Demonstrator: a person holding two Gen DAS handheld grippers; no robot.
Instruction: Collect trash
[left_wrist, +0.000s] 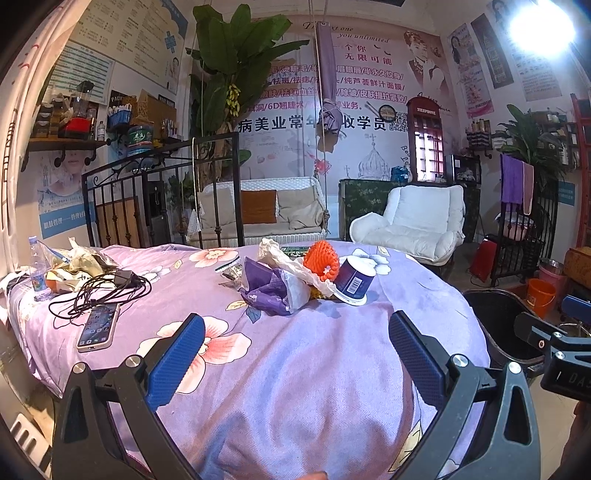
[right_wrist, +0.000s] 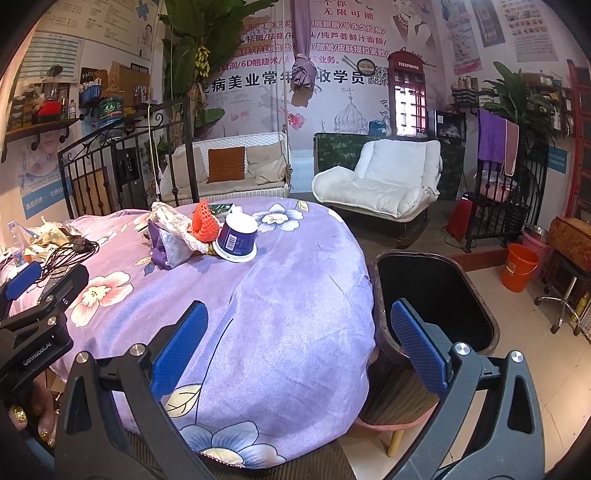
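Observation:
A heap of trash lies on the purple floral bedspread (left_wrist: 295, 369): an overturned navy paper cup (left_wrist: 354, 280), an orange foam fruit net (left_wrist: 322, 260), a crumpled purple wrapper (left_wrist: 267, 288) and white crumpled paper (left_wrist: 280, 254). The same cup (right_wrist: 236, 236), net (right_wrist: 204, 221) and wrapper (right_wrist: 166, 247) show in the right wrist view. A black trash bin (right_wrist: 436, 295) stands to the right of the bed. My left gripper (left_wrist: 295, 328) is open and empty, short of the heap. My right gripper (right_wrist: 295, 317) is open and empty, over the bed's edge beside the bin.
A phone (left_wrist: 99, 326), a black cable tangle (left_wrist: 99, 291), a water bottle (left_wrist: 38, 269) and more crumpled paper (left_wrist: 81, 262) lie at the bed's left. A black iron headboard (left_wrist: 162, 199) stands behind. A white armchair (right_wrist: 388, 181) and an orange bucket (right_wrist: 519, 267) are on the floor.

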